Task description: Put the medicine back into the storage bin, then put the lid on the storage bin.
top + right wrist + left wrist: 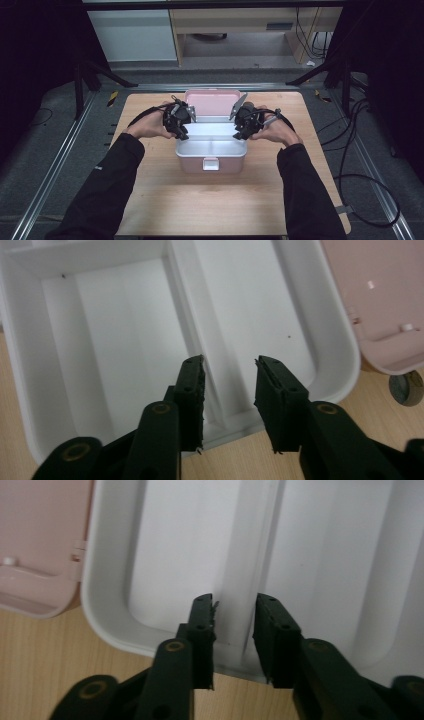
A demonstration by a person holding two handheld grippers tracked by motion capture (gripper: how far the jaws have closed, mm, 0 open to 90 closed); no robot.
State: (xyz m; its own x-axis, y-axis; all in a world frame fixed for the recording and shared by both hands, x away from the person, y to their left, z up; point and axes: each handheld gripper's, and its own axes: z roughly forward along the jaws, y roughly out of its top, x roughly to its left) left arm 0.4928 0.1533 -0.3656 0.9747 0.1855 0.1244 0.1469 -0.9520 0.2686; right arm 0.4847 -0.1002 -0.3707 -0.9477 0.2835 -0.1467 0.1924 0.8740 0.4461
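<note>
1. Pink plastic is seen at the centre of the high view: a box (210, 161) with its lid (212, 104) stood open behind it, on the wooden table (165, 200). A white tray (210, 146) is seated in the top of the box. The left gripper (181, 131) is held at the tray's left end and the right gripper (240, 133) at its right end, each in a hand entering from the lower edge of the frame. Nothing is seen lifted.

2. White tray (120, 635) takes up the upper and right parts of the left gripper view, with its rounded rim at lower left and the pink lid (40, 545) at upper left. The jaws are parted over the tray's central ridge (250, 570), and nothing is clamped by them.

3. White compartments of the tray (345, 355) are shown in the right gripper view, split by the ridge (187, 305), with the pink lid (380, 295) at upper right. The jaws stand apart here too, and the ridge's end lies in the gap without being pressed.

4. The step in hand is judged to be a release of the tray at both ends, or a readying for a fresh hold; which of the two cannot be told. If the tray is to be lifted out, both sets of jaws would have to be closed on the ridge and raised together, level, so that the tray is not tipped or jammed in the box.
</note>
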